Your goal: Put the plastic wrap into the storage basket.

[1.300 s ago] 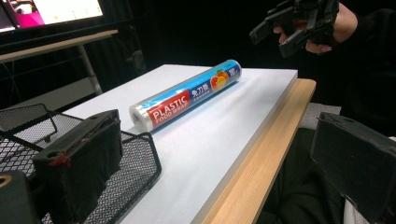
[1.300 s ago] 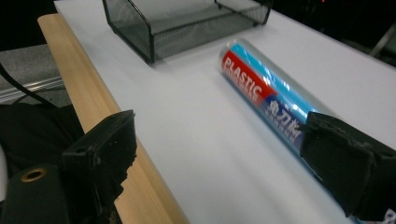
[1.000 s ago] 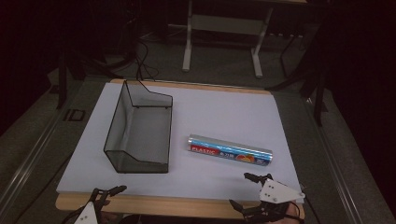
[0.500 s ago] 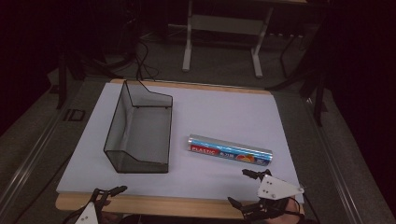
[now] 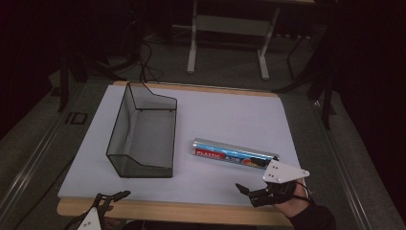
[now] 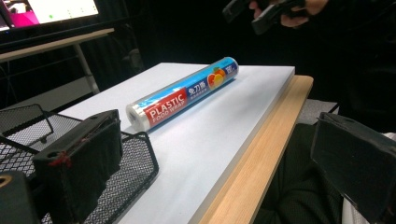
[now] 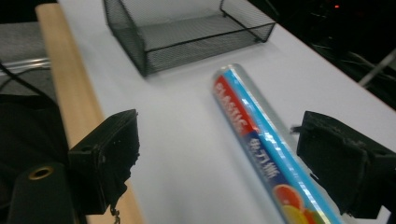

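Observation:
A roll of plastic wrap in red and blue packaging lies on the white table top, right of centre. An empty black wire-mesh basket stands to its left. My right gripper is open, hovering over the table's front edge just in front of the roll's right end. In the right gripper view the roll lies between and beyond the wide-apart jaws, and the basket is farther off. My left gripper is open at the front left edge, with the basket and roll ahead of it.
The white top has a wooden front edge. A grey table frame and cables stand on the dark floor behind. In the left gripper view, the person's other hand with its gripper shows at the top right.
My right gripper has moved forward and left from the front right corner to just in front of the roll. The left gripper, roll and basket have stayed put.

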